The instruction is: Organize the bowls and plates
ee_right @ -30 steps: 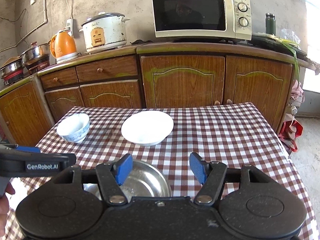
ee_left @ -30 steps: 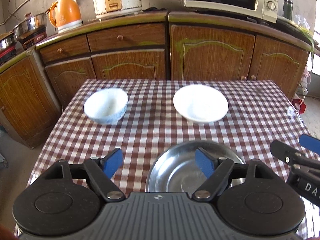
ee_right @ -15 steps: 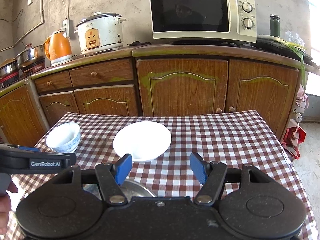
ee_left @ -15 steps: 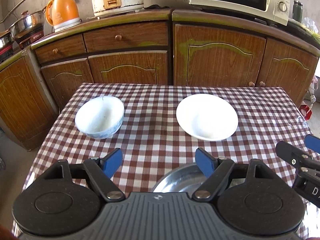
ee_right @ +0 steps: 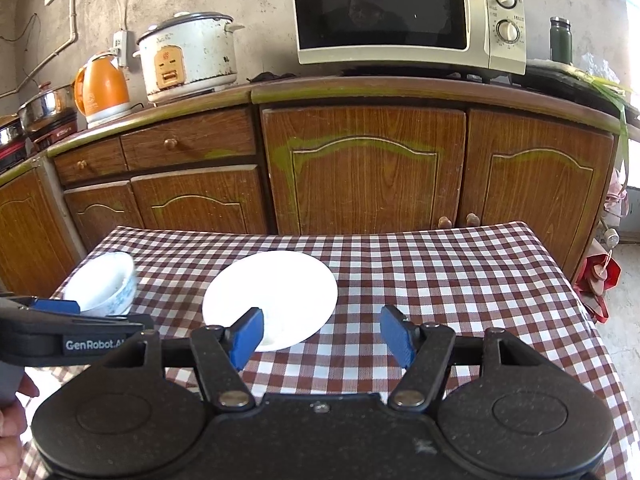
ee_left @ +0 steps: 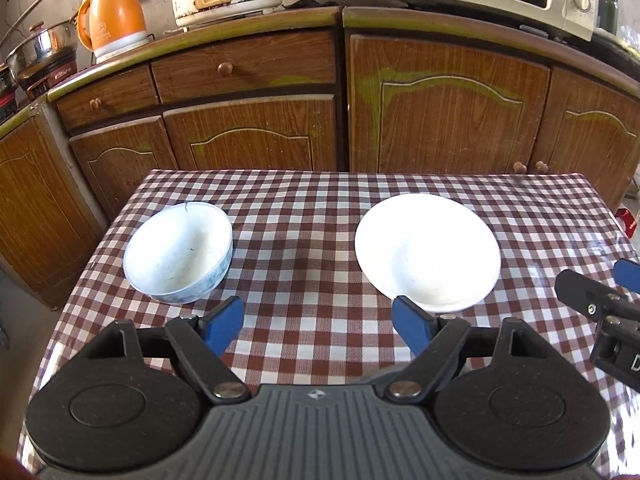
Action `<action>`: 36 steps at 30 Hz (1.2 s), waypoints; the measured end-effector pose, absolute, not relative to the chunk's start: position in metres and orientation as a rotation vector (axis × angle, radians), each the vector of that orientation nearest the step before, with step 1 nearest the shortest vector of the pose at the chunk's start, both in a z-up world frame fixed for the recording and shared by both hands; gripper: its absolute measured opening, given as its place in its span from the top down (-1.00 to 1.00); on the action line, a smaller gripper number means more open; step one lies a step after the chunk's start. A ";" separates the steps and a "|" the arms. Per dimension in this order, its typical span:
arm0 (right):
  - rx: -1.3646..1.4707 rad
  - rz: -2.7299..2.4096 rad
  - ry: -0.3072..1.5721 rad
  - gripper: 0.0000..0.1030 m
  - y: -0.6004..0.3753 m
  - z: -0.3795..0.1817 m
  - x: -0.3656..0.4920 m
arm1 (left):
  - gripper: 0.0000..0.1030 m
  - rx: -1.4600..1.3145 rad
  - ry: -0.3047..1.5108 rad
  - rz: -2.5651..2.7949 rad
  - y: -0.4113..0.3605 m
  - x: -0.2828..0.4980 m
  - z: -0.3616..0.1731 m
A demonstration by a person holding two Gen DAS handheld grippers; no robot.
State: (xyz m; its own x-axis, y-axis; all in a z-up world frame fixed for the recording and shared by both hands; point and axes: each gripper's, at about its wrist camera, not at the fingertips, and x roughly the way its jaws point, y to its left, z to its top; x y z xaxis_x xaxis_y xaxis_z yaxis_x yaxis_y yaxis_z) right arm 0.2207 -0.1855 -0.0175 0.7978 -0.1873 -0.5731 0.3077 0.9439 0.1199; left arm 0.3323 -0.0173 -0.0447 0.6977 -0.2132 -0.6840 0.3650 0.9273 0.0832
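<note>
Both claws stand open and hold nothing: the left gripper [ee_left: 318, 326] hangs over bare cloth between the bowl [ee_left: 178, 253] and the plate [ee_left: 427, 250], and the right gripper [ee_right: 322, 336] is at the plate's near rim. This looks like the approach, and next each claw must straddle a rim and close. Both gripper bodies hide the near edge of the table [ee_right: 460, 264].

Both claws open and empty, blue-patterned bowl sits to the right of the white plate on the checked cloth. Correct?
One slip: the blue-patterned bowl sits to the left of the white plate, not the right, with checked cloth showing between them. The left wrist view shows it plainly, and the right wrist view agrees. The rest holds: left claw and right claw are both open and empty.
</note>
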 end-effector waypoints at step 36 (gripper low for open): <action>0.400 -0.214 0.765 0.21 -0.230 -0.131 0.353 | 0.40 0.217 0.804 -0.480 -0.081 0.429 -0.120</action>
State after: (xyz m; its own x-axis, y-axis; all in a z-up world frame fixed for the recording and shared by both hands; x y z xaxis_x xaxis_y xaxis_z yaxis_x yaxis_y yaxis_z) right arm 0.3532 -0.2295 -0.1307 0.7049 -0.0439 -0.7079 0.3304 0.9035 0.2729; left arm 0.4290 -0.0812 -0.1204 0.5947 -0.3284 -0.7338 0.4899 0.8718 0.0069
